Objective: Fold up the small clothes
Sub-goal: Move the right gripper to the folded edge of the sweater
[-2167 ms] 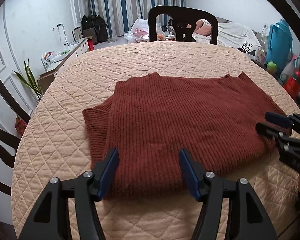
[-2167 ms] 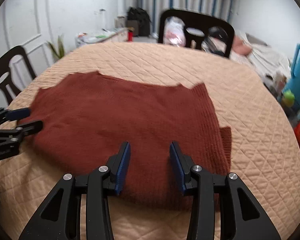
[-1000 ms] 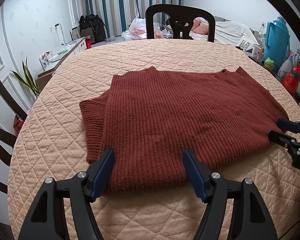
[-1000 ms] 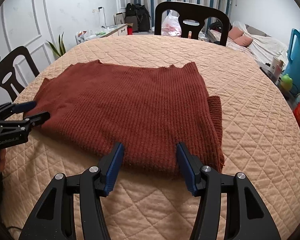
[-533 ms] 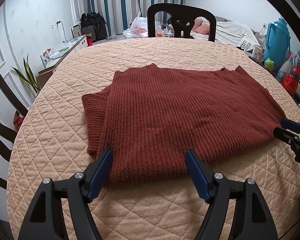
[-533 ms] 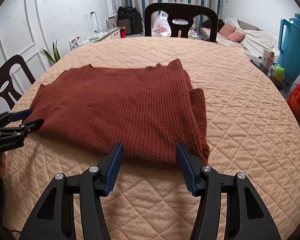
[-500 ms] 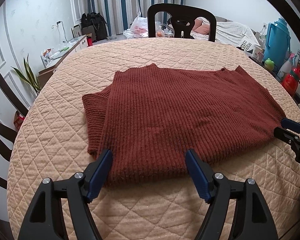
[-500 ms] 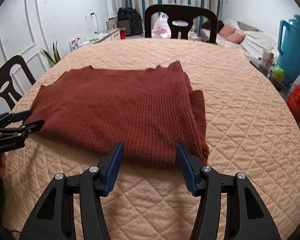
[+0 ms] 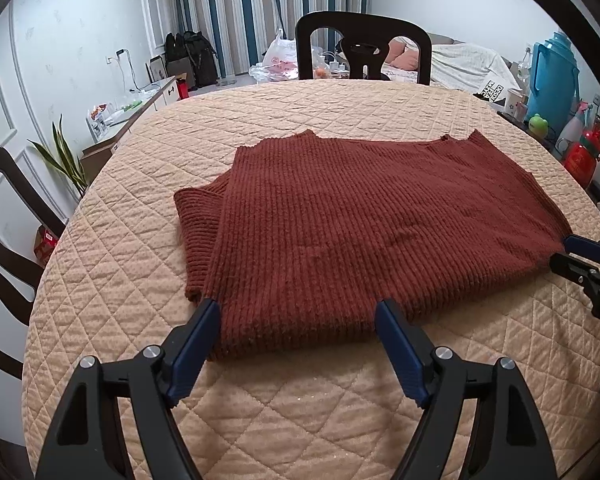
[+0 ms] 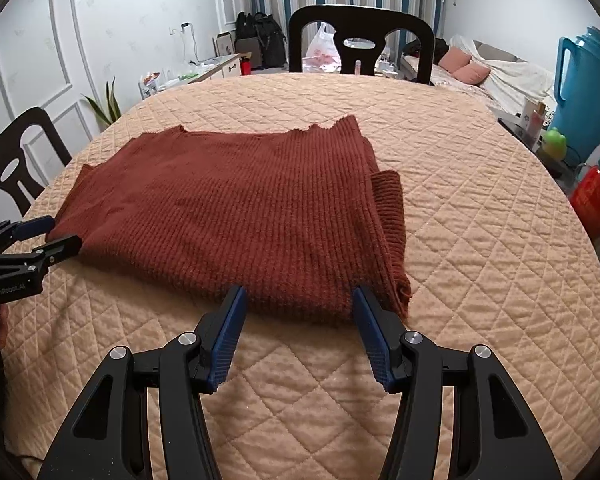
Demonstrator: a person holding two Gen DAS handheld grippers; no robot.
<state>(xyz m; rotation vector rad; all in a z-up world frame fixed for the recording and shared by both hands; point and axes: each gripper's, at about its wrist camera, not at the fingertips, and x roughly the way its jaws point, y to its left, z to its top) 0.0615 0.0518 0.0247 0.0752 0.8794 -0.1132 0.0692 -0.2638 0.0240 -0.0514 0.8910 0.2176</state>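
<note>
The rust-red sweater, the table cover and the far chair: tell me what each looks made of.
Sweater: a soft, matte ribbed knit, probably wool or acrylic yarn; vertical ribs and a fuzzy surface show.
Table cover: padded beige fabric, matte, stitched in a diamond quilt pattern that puckers.
Chair: dark and glossy, likely lacquered wood, though moulded plastic is possible; light glints on its cut-out back.

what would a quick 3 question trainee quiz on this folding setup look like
1. True or false: the left gripper is clamped on the sweater.
2. What covers the table? A bare wood; B quilted tan cloth; C glass.
3. The sleeve pokes out past the folded body on the side nearer which gripper?

Key: 1 false, its fingers stand apart at the near hem, having just opened wider. 2 B. 3 the right gripper, also open.
</note>
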